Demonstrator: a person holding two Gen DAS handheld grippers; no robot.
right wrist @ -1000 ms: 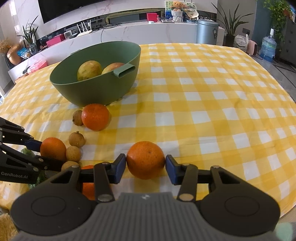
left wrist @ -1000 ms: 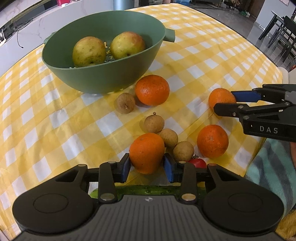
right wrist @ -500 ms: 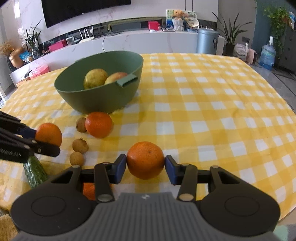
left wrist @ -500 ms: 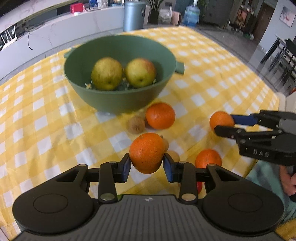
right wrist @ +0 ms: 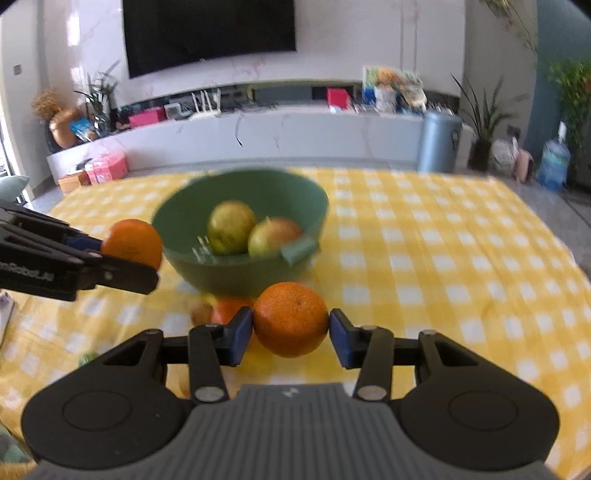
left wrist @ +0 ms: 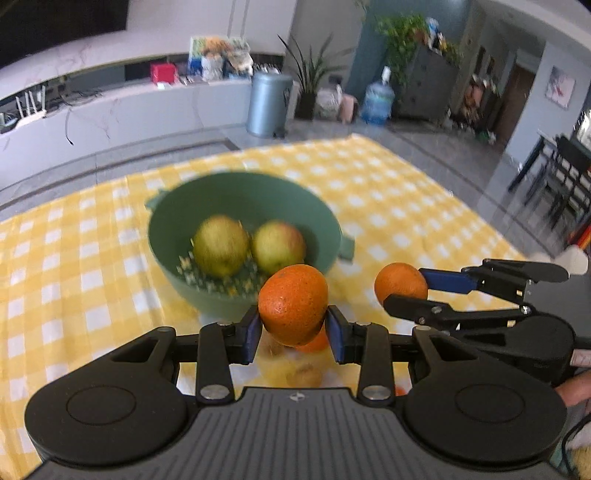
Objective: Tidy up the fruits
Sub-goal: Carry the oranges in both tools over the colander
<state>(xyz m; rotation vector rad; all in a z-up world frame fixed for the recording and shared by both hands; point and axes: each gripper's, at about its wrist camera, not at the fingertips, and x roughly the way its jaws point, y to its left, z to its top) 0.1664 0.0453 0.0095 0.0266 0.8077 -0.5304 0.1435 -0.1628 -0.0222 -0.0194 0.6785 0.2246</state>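
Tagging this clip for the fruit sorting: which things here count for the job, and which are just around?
Job: left orange, right orange, bowl, two apples in it, table orange.
Around: tablecloth, bin, water jug, TV.

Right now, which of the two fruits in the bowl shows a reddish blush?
The right-hand one in the green bowl, nearer its handle; the left one is plain yellow-green.

left hand-held gripper (left wrist: 293, 334): black, ribbed grey housing | blue pads (left wrist: 254, 329) | silver screws (left wrist: 212, 391)
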